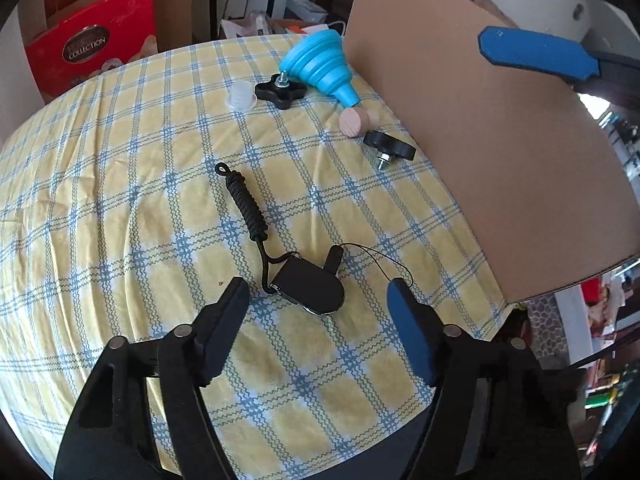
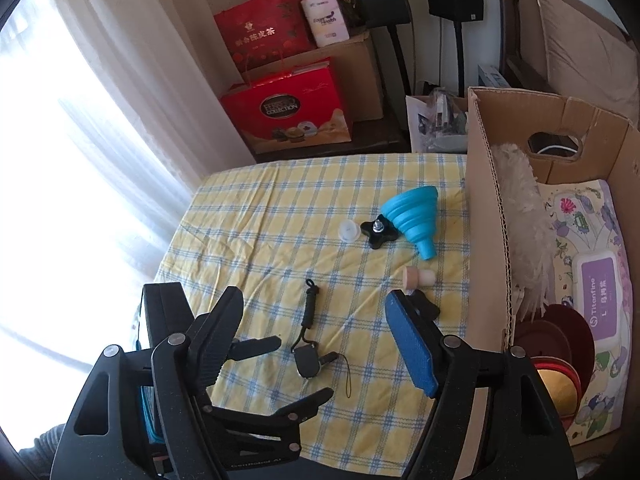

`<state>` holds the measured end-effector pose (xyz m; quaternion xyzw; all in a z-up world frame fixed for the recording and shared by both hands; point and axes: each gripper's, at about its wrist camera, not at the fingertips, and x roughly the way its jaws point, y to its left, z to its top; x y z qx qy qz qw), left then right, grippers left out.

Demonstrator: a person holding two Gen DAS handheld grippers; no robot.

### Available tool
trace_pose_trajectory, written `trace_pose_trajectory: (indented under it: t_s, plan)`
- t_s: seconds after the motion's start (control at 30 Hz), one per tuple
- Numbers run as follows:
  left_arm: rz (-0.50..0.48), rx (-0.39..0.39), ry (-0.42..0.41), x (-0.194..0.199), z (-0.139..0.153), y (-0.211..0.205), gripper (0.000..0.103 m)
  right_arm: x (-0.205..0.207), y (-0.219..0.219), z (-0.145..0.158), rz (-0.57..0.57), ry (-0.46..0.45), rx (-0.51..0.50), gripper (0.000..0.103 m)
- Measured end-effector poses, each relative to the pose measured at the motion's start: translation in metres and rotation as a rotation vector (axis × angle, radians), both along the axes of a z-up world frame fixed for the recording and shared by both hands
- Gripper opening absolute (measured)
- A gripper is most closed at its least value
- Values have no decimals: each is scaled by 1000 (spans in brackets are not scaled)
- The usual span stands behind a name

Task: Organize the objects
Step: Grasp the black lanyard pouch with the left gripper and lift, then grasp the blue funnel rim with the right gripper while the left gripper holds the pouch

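Observation:
A small black fob with a coiled black cord (image 1: 308, 286) lies on the yellow checked tablecloth (image 1: 120, 208), between the tips of my open, empty left gripper (image 1: 318, 292). It also shows in the right wrist view (image 2: 308, 362). My right gripper (image 2: 314, 304) is open and empty, high above the table. Farther off lie a blue collapsible funnel (image 1: 320, 66), a black star knob (image 1: 281, 91), a clear cap (image 1: 241, 96), a wooden cylinder (image 1: 356, 120) and a round black knob (image 1: 389, 146).
A tall cardboard box (image 2: 486, 216) stands along the table's right side and holds a feather duster (image 2: 524, 216), a wipes pack (image 2: 600, 300) and red dishes (image 2: 560, 344). Red gift boxes (image 2: 288, 108) stand beyond the far edge.

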<state>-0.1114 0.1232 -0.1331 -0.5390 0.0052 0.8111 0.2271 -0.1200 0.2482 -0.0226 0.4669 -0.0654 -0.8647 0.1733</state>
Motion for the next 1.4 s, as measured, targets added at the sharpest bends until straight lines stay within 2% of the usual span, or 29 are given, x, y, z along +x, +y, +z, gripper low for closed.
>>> trace_pose_trajectory:
  t_s: [0.07, 0.13, 0.27, 0.43, 0.5, 0.57, 0.63, 0.67, 0.7, 0.73, 0.77, 0.8, 1.03, 1.13, 1.33, 1.4]
  plan:
    - [-4, -6, 29, 1, -1, 2, 49, -1, -2, -1, 2, 5, 31, 72]
    - [-3, -3, 45, 1, -1, 3, 43, -2, -6, -4, 7, 7, 61, 71]
    - [-8, 0, 65, 1, -1, 2, 38, -4, -11, -9, 4, 5, 86, 70]
    - [-4, 13, 57, 0, -1, 1, 38, -8, -13, -12, 1, 5, 102, 70]
    - [6, 32, 50, 0, -1, 0, 43, -9, -14, -12, 1, 5, 102, 70]
    - [18, 52, 52, 0, -2, -1, 67, -9, -13, -13, 1, 3, 99, 70]
    - [35, 52, 72, 3, -2, 0, 73, -9, -13, -13, 1, 0, 94, 70]
    - [32, 50, 74, 4, -3, 2, 72, -9, -13, -13, 1, -1, 93, 70]
    - [28, 38, 86, 5, -4, 5, 71, -9, -13, -13, 1, -1, 92, 70]
    - [23, 12, 105, 7, -4, 8, 64, -9, -13, -13, 0, -3, 90, 70]
    - [18, -23, 128, 8, -4, 11, 45, -9, -13, -13, 1, -5, 88, 69]
    - [12, -47, 142, 9, -4, 13, 36, -9, -13, -13, 2, -6, 88, 68]
    - [20, -4, 130, 5, 0, -5, 36, -8, -14, -10, 8, -2, 89, 66]
    - [57, 32, 133, 1, 11, -25, 36, -7, -19, -12, 21, -4, 98, 66]
    - [139, 46, 147, -10, 36, -66, 36, -18, -35, -21, 40, -29, 135, 66]
    - [158, 49, 149, -14, 42, -77, 36, -28, -41, -27, 47, -58, 144, 61]
